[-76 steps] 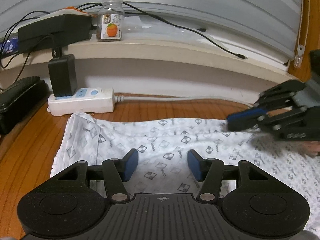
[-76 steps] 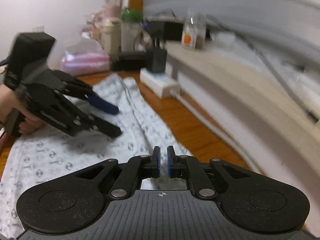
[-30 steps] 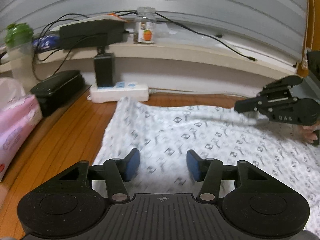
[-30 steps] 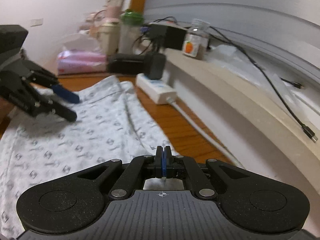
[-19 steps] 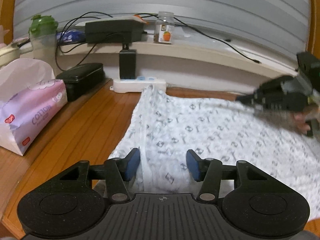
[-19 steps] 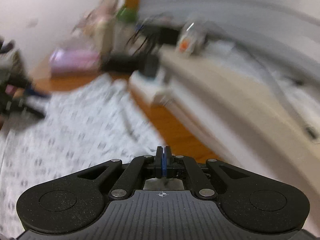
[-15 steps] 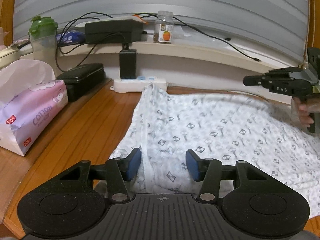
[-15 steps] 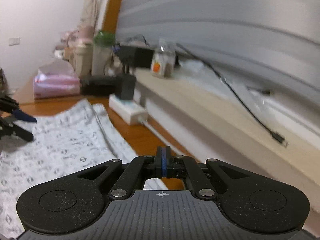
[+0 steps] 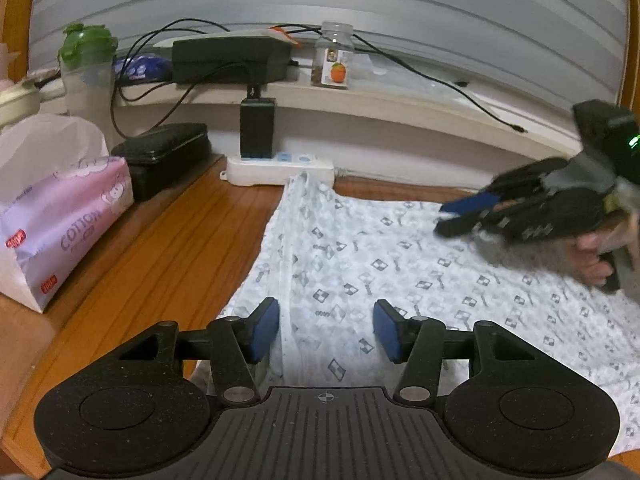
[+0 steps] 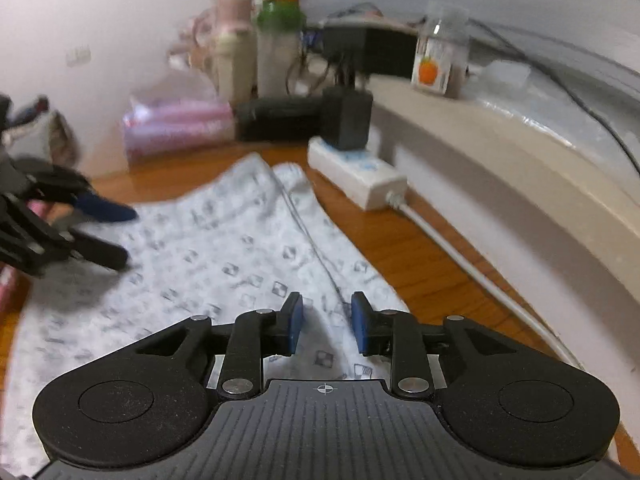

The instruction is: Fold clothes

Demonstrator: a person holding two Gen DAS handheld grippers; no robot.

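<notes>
Nearby, "COTTON" tissue pack [image 9: 60, 216]; both hand-held grippers, left [image 9: 326, 330] and right [image 10: 326, 324], parted over patterned cloth [image 9: 400, 264].

My right gripper [image 9: 460, 216] showed only as a smear in the left wrist view, my hand [image 9: 600, 256] behind it cut off by the frame's edge; the garment [image 9: 440, 280] ran out of frame at the right and under my left gripper's body; in the right wrist view my left gripper [image 10: 116, 236] was blurred, the jar [image 10: 434, 64] label unreadable.
</notes>
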